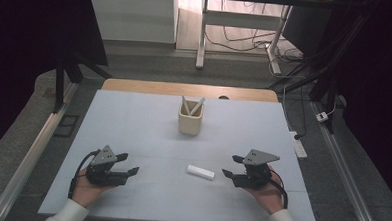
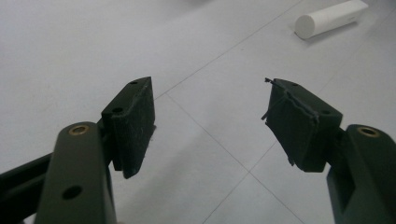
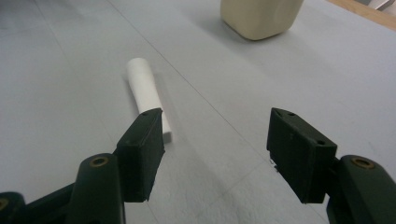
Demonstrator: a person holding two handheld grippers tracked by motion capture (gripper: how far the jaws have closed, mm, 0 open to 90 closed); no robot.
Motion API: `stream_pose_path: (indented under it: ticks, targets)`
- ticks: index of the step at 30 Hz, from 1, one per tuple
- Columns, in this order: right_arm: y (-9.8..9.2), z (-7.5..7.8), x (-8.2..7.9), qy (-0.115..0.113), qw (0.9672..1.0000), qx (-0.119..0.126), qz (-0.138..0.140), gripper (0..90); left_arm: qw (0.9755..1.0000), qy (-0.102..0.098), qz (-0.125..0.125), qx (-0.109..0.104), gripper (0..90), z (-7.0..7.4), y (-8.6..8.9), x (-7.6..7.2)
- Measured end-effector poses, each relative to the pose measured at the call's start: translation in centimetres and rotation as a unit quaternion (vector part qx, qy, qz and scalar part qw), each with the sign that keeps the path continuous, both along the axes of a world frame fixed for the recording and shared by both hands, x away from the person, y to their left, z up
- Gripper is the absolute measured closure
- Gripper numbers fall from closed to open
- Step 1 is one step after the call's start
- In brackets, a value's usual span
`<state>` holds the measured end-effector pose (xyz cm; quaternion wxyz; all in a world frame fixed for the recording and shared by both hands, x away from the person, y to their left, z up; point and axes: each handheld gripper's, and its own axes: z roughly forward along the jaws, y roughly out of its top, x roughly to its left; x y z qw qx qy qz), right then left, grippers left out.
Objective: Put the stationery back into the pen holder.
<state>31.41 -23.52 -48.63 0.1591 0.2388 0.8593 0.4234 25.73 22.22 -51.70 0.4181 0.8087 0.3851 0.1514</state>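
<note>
A short white tube (image 1: 200, 172) lies flat on the pale grey table cover (image 1: 133, 123), near the front edge and between the two grippers, touching neither. The right gripper (image 1: 233, 166) sits just beside the tube's right end, jaws spread wide with nothing between them. The left gripper (image 1: 127, 163) rests farther off on the other side, its jaws also apart and empty. Beyond the tube, toward the table's middle, stands a cream holder (image 1: 190, 122) with two pale sticks (image 1: 191, 106) leaning inside.
</note>
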Motion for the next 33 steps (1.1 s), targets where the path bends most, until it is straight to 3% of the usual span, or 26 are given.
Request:
stream_pose_path:
  ticks: [17, 33]
  targets:
    - [2.9, 0.9, 0.9, 0.02, 0.9992, -0.014, 0.033, 37.6, 1.0, 0.001, -0.002, -0.001, 32.4, 0.0, -0.1, 0.0]
    - [6.0, 0.7, 1.3, 0.036, 0.9968, -0.032, 0.064, 37.2, 1.0, 0.006, -0.004, 0.001, 31.7, -0.2, -0.2, 0.1]
